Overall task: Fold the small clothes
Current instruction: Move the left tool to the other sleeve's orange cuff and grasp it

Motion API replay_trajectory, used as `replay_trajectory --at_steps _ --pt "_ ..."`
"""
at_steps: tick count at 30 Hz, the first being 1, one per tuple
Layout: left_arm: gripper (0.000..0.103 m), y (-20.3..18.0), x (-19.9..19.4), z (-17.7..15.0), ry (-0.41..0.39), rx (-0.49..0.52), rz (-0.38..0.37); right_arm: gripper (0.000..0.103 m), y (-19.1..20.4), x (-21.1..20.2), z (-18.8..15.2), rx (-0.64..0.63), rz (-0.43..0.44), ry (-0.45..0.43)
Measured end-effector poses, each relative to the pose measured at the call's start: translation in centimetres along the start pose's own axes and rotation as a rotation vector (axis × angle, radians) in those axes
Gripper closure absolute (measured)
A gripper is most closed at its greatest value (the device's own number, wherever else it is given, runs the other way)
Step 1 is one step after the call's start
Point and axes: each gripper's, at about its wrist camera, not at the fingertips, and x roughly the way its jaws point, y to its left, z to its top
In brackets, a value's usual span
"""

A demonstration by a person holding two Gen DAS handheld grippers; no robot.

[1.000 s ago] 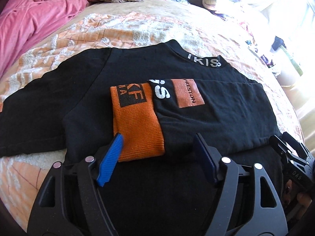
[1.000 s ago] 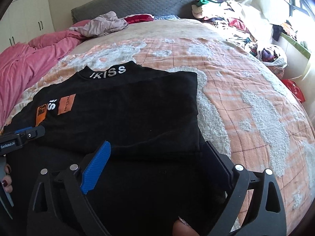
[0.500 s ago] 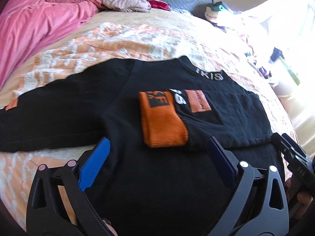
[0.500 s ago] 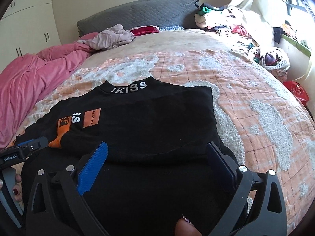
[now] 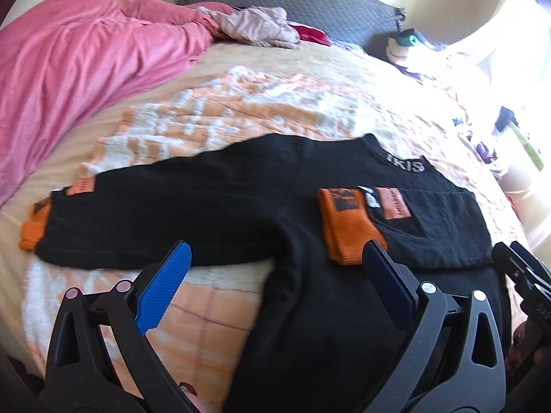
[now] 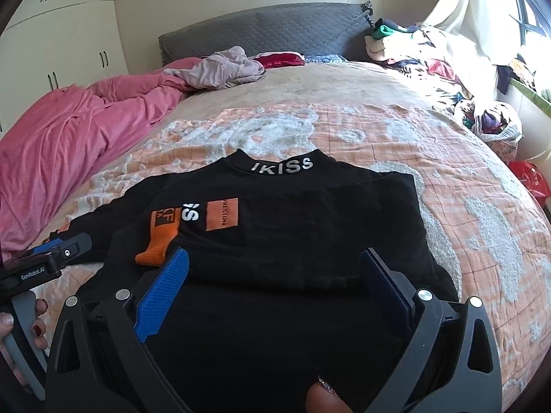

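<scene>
On my bed I see an orange-and-white blanket [image 6: 396,144], a rumpled pink duvet [image 5: 79,55] at its left, a grey headboard [image 6: 275,31], and piled laundry [image 6: 430,58] at the right.

Bare bedspread [image 6: 465,179] lies beside the sweater [image 6: 292,227]; pink duvet [image 5: 69,69] crowds the other side.

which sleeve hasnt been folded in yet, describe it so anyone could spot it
On the peach patterned bedspread lies a black sweater. Its unfolded sleeve stretches flat toward the pink duvet, ending in an orange cuff on the blanket. The other cuff lies folded over the sweater's body.
</scene>
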Motion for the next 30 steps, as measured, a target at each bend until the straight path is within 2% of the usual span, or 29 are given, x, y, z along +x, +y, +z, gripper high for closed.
replay_trajectory --at_steps 6,9,13,23,30 --pt "0.010 3.1 -1.0 0.6 -0.025 -0.058 0.021 0.005 2.5 0.0 0.6 -0.039 0.014 -0.007" --pt "0.010 4.4 -1.8 0.9 -0.056 -0.057 0.083 0.005 3.8 0.0 0.9 -0.065 0.022 -0.011" --pt "0.010 6.0 -2.6 1.3 -0.078 -0.074 0.131 0.005 5.5 0.4 1.3 -0.096 0.032 -0.008" --pt "0.010 11.0 -3.6 1.7 -0.091 -0.178 0.208 0.005 9.2 1.6 2.4 -0.147 0.057 -0.013" --pt "0.010 13.3 -4.0 1.6 -0.076 -0.213 0.243 0.005 11.2 1.9 3.0 -0.161 0.088 -0.018"
